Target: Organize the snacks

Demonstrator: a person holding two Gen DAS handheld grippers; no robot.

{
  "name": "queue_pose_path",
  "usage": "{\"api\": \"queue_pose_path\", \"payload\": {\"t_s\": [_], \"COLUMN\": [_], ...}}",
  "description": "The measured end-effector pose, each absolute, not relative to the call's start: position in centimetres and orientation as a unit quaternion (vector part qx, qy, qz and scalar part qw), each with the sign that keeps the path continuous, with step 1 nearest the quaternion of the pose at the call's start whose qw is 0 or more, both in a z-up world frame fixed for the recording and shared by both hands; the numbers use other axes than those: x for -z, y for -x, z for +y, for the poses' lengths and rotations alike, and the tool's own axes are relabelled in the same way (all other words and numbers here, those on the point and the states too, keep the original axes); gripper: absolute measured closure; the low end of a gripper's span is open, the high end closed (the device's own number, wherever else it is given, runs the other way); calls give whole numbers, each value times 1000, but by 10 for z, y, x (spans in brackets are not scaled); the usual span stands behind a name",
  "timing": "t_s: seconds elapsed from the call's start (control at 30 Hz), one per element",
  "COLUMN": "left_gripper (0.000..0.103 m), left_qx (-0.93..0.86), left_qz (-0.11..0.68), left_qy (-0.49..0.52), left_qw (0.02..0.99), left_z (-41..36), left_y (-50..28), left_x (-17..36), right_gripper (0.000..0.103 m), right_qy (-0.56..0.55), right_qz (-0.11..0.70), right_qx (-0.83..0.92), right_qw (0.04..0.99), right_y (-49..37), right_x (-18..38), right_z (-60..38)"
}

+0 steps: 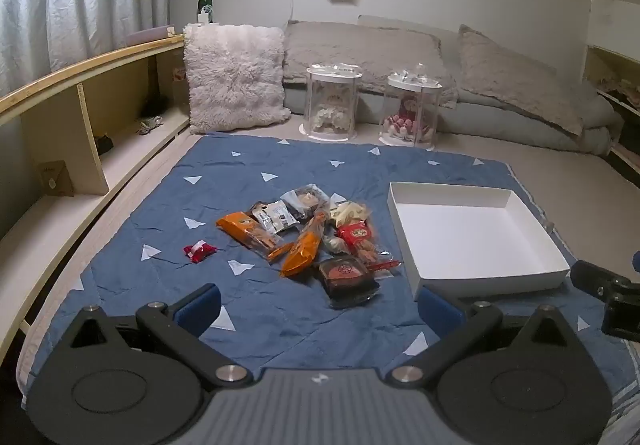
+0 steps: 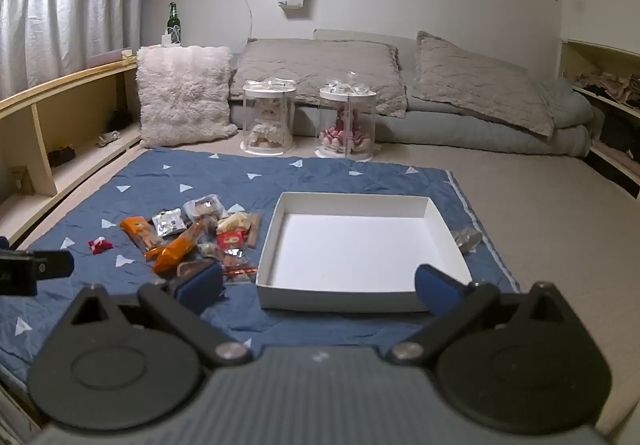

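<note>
Both sets of fingers stood wide and empty. Ahead of the left gripper (image 1: 320, 305), the snacks (image 1: 312, 237) looked light, crinkly, slippery; best pinched at sealed edges.

The left gripper (image 1: 320, 305) points forward and somewhat downward, its jaws spread wide with nothing between them. Its blue pads (image 1: 200, 307) stand far apart at either side of the view. The right gripper (image 2: 320, 287) is angled the same way, jaws likewise wide apart and holding nothing. Each gripper shows at the edge of the other's view, so the two sit side by side, near each other but apart.
</note>
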State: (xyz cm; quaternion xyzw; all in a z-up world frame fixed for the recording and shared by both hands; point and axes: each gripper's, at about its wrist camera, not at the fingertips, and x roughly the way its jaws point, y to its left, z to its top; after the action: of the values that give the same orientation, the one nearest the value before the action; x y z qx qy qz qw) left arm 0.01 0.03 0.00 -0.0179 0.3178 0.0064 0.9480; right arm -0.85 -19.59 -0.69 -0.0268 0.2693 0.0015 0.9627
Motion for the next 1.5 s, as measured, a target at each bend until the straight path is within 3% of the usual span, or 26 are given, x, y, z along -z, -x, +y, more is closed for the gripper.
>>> {"api": "queue_pose_path", "payload": {"t_s": [1.5], "left_gripper": [0], "left_qx": [-7], "left_qz": [318], "left_qy": [14], "left_qw": [948], "left_z": [0], "left_y": [0], "left_x": [0], "right_gripper": [0], "right_qy": [24], "right_qz": [271], "right_qx": [-3], "right_qw": [962], "right_y": [8], "right_x": [5], "right_z": [-192]}}
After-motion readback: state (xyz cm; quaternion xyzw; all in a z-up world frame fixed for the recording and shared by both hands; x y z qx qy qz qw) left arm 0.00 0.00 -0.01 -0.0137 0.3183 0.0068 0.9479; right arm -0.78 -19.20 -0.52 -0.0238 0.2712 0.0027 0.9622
